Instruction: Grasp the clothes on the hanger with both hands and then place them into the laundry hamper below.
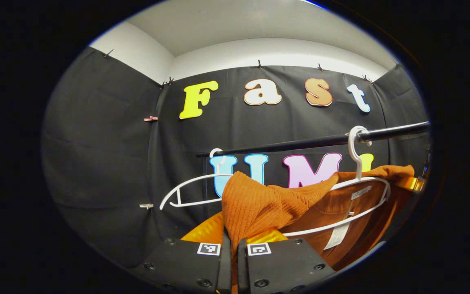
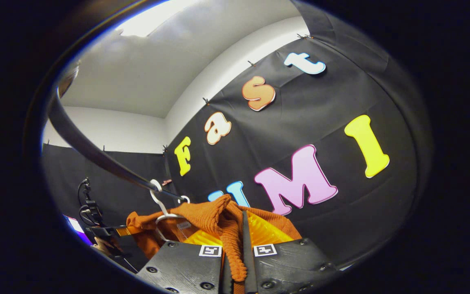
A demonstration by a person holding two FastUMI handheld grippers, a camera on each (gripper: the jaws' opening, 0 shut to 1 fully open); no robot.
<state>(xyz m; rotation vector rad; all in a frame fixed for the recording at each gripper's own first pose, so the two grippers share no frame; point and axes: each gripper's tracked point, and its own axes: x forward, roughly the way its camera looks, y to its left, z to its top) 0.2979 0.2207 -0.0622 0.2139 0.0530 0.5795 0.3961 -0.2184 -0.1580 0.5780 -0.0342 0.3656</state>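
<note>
Sweater [image 1: 255, 200] bunched between both tools

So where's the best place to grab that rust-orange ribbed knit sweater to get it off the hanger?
Grip the rust-orange ribbed knit sweater at its bunched shoulder folds, one tool per side, from below the white plastic hanger; there the knit piles into thick ridges.

Black cloth wall [image 1: 108, 155] pinned with clips, white wall [image 1: 276, 51] above, pale ceiling [image 2: 145, 69], bright ceiling light [image 2: 153, 16]
</note>
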